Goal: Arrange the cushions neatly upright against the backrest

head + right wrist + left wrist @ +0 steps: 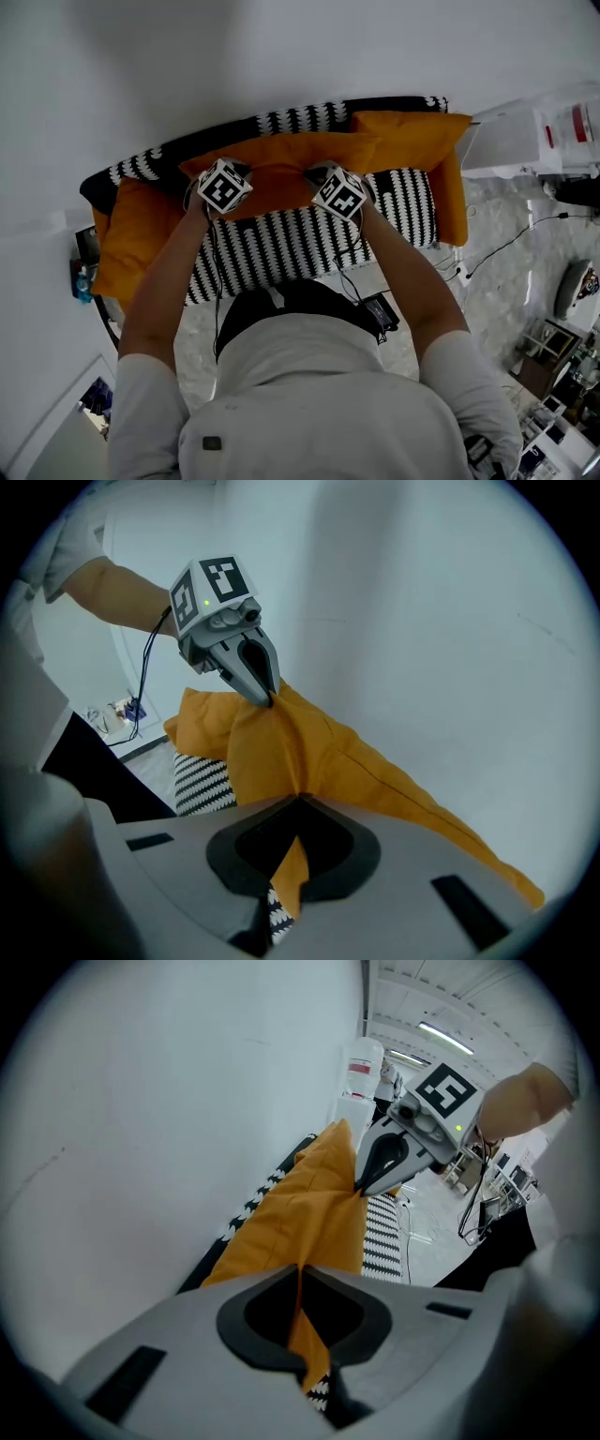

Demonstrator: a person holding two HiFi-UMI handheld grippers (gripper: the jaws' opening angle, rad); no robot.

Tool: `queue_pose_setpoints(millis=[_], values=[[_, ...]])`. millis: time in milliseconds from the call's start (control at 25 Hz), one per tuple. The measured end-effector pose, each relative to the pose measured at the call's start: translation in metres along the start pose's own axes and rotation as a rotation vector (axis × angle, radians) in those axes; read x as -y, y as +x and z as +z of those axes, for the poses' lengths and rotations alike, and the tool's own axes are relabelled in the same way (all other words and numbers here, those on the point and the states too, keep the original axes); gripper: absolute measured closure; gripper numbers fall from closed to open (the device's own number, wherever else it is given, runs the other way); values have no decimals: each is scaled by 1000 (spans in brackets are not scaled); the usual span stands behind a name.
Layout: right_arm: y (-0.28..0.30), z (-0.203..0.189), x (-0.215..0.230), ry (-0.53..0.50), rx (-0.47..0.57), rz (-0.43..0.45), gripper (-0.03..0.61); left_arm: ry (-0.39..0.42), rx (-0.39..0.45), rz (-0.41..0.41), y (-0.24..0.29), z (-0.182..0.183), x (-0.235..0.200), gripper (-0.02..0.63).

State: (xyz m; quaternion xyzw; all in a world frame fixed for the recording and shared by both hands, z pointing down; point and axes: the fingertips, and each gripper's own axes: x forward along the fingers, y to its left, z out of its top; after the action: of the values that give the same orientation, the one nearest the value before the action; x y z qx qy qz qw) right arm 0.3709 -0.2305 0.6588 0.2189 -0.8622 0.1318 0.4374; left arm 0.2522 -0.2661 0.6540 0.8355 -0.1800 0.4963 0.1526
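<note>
**Left gripper** (300,1277) — jaws pressed together, pinching the top seam of the long orange fabric cushion (281,164).
**Right gripper** (298,806) — likewise clamped on the same seam, further along.
**Cushion** — held in front of the backrest (234,127) of the black-and-white zigzag sofa (281,248).
**Handling** — keep both pinches level, seat the base, then lean it back before release.
**Adjacent** — orange cushion slumped at the left end (131,234) and another at the right end (417,136), both likely crowding the placement. White wall (281,47) close behind.

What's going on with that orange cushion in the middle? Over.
Left gripper, right gripper: both shut on the middle orange cushion. Cushion held up near the sofa backrest. Nothing seen in the way.
</note>
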Motion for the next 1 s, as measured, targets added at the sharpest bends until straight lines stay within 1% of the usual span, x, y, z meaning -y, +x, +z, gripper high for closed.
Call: queue_pose_setpoints(millis=[560,680,840,1000], values=[[71,-49,37,29,-45,50,551,-41,-57,-21,87,-19,-26,595],[85,-59,42,31,-57,62,551,-53,-59,-25,103,-22,-31,595],[98,-62,50,36,-53,75,551,-54,-71,-18,119,-29,-41,595],[108,-63,53,30,-54,85,551,-84,-56,-19,131,-32,-52,595]])
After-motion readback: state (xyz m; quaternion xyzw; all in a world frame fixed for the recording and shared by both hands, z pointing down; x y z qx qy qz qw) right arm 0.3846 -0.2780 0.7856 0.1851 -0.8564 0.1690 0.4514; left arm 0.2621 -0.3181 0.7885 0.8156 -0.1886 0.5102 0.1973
